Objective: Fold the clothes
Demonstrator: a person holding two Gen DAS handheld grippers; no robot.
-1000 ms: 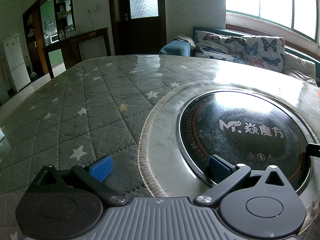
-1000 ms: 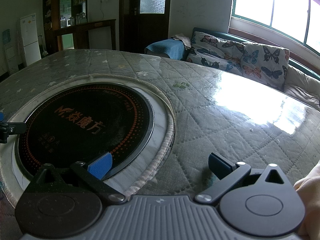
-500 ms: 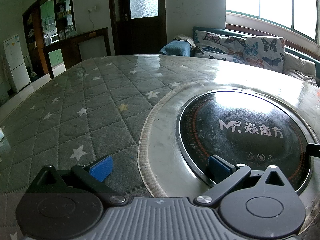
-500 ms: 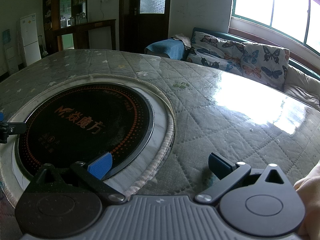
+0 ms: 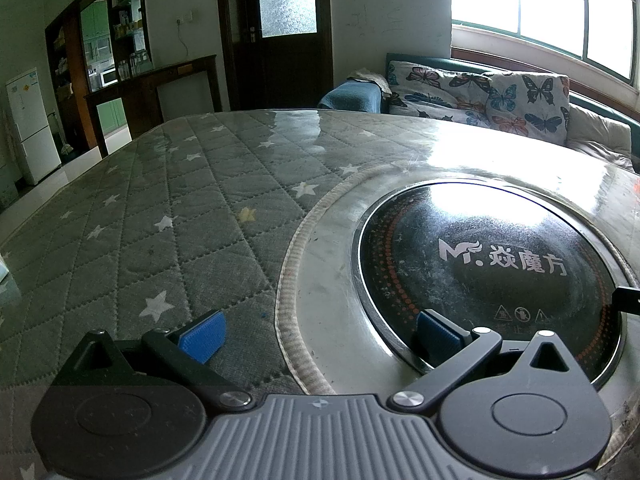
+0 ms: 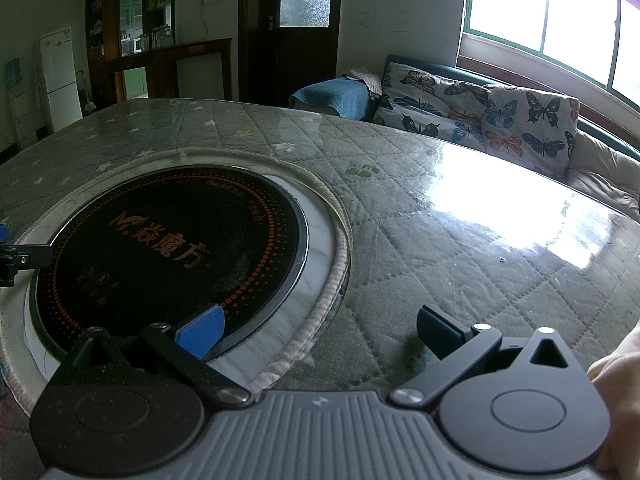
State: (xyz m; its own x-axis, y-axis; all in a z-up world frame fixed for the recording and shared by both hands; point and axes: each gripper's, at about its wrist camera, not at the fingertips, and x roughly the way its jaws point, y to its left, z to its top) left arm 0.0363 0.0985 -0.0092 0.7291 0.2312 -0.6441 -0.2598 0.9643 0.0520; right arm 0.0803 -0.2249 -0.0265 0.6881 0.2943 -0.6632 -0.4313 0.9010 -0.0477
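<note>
A: What writing can you read?
B: On the round black cooktop (image 5: 492,264) set into the desk (image 5: 168,216), white print — a stylised "M." logo, then Chinese characters, with three small warning symbols below. From the right wrist the same print on the cooktop (image 6: 168,248) looks orange.
A: And the tools?
B: The left tool (image 5: 320,332) is spread wide, blue pads apart, nothing between them; it sits low over the desk's quilted star-pattern cover, at the cooktop's rim. The right tool (image 6: 320,332) is equally wide and empty — a hand (image 6: 616,400) shows at its right edge.
A: The clothes?
B: No garment shows in either view.
A: Behind?
B: A butterfly-print sofa (image 5: 480,96) under the window.
</note>
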